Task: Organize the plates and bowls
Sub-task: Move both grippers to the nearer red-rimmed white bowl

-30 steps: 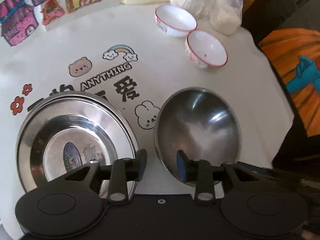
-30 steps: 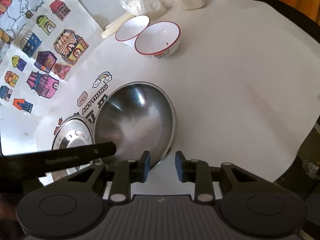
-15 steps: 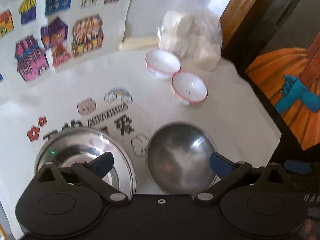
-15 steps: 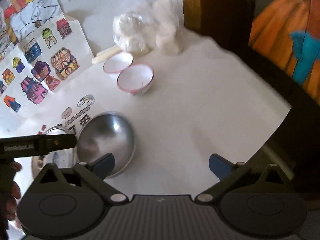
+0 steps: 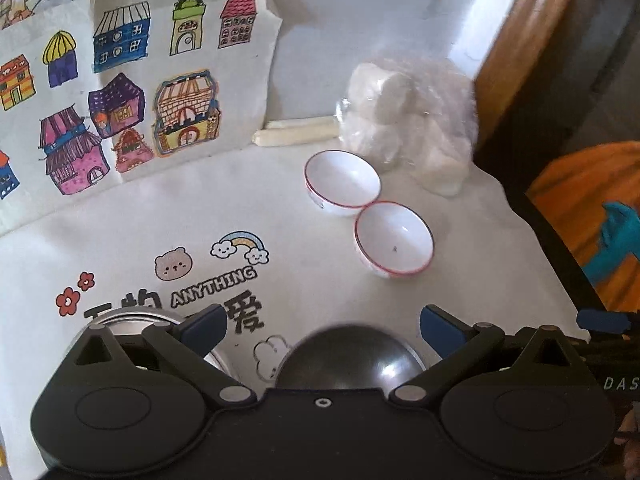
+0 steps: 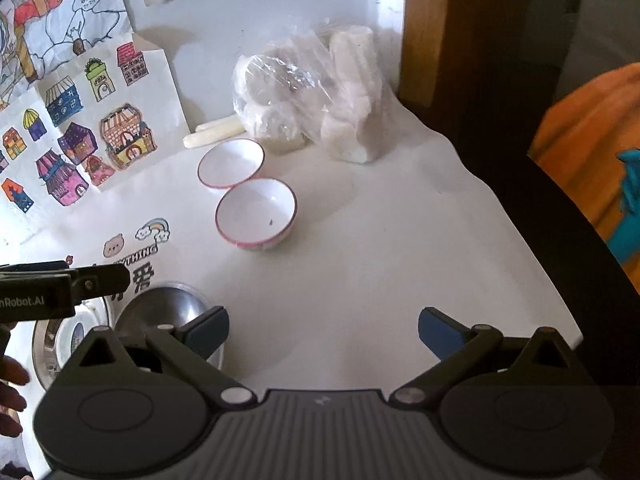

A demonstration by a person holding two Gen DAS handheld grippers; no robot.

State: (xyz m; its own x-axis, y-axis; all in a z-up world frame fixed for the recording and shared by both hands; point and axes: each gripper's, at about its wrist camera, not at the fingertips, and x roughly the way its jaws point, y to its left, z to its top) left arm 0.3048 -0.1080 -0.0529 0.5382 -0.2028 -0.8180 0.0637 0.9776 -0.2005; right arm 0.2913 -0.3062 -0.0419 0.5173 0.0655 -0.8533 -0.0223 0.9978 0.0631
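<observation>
A steel bowl [image 5: 352, 356] sits on the white cloth, partly hidden under my left gripper [image 5: 322, 326], which is open and empty above it. A steel plate [image 5: 132, 316] lies to its left, mostly hidden. Two white red-rimmed bowls stand side by side farther back: the far one [image 5: 342, 182] and the near one [image 5: 394, 238]. In the right wrist view my right gripper [image 6: 323, 326] is open and empty over bare cloth, with the steel bowl [image 6: 160, 308] and plate [image 6: 60, 340] at lower left and the white bowls [image 6: 256, 212] ahead.
A clear bag of white lumps [image 5: 412, 120] and a pale stick [image 5: 296, 136] lie at the back. Coloured house drawings [image 5: 120, 92] lean on the wall. The table edge [image 6: 560, 264] runs along the right, beside a wooden post [image 6: 424, 28].
Both grippers have opened wide and pulled back and up from the steel bowl. The steel bowl and plate now sit low in both views, and more of the table's back shows.
</observation>
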